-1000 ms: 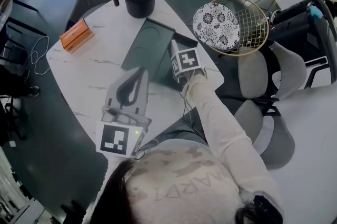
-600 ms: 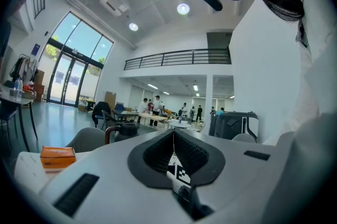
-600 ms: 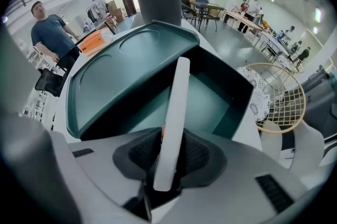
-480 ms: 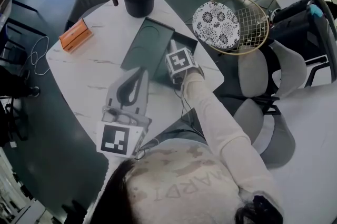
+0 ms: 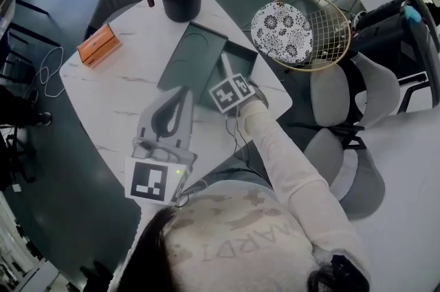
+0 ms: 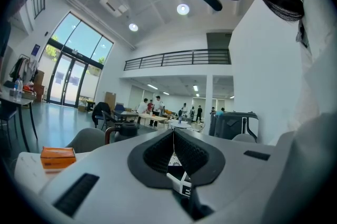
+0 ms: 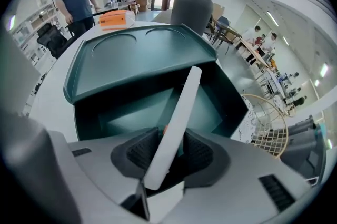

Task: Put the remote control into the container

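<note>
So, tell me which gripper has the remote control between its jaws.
The right gripper: the white remote control stands between its jaws, which have just been opening, above the green container. The left gripper is shut on nothing.

Left tool (image 6: 174, 138): pads together at the tips, nothing between them, aimed level across the tabletop (image 6: 26, 170). Orange box (image 6: 58, 157) on it at far left. Dark jug (image 6: 122, 130) with a handle further off, grey chair (image 6: 87, 139) beside it. Background: glazed doors (image 6: 73, 80), balcony railing (image 6: 179, 58), people (image 6: 152, 107) round tables (image 6: 139, 116).
</note>
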`<state>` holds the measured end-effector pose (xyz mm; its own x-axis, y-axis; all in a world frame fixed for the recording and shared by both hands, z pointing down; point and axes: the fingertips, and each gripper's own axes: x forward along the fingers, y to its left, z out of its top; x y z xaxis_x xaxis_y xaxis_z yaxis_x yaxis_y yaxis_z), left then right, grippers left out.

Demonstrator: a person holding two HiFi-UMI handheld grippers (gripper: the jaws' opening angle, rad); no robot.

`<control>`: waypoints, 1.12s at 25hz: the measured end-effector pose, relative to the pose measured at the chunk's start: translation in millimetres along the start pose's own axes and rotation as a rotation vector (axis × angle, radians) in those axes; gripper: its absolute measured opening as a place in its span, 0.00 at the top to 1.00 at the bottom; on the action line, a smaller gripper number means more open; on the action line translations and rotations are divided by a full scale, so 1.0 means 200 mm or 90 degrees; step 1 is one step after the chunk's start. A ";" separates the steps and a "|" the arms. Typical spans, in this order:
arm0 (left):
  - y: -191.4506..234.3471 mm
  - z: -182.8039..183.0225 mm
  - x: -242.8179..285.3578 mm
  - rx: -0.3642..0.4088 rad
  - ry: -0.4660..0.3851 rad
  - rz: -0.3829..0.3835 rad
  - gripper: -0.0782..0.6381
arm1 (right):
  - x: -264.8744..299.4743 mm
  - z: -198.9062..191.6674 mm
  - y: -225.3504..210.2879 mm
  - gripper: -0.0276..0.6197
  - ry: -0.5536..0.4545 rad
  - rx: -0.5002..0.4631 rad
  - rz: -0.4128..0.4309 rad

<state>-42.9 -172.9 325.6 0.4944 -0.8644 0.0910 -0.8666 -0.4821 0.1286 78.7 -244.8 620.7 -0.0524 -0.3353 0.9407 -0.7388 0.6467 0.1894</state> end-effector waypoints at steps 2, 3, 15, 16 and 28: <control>-0.01 0.00 0.00 0.003 0.000 -0.001 0.87 | 0.00 0.01 -0.01 0.71 0.005 -0.039 -0.023; -0.01 0.00 0.00 0.006 0.000 -0.001 0.87 | 0.00 0.01 -0.02 0.70 0.007 -0.060 -0.035; -0.03 0.03 -0.05 0.016 -0.009 -0.005 0.87 | -0.02 -0.01 0.01 0.79 0.005 0.268 0.136; -0.04 0.03 -0.05 0.016 -0.010 -0.006 0.87 | -0.01 0.00 0.01 0.80 0.007 0.299 0.147; -0.08 0.04 -0.07 0.022 -0.011 -0.011 0.87 | 0.00 0.06 0.12 0.81 0.060 0.527 0.315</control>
<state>-36.1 -153.5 314.1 0.5087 -0.8579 0.0726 -0.8597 -0.5017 0.0959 53.5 -237.7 621.1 -0.4565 -0.0747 0.8866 -0.8891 0.0011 -0.4577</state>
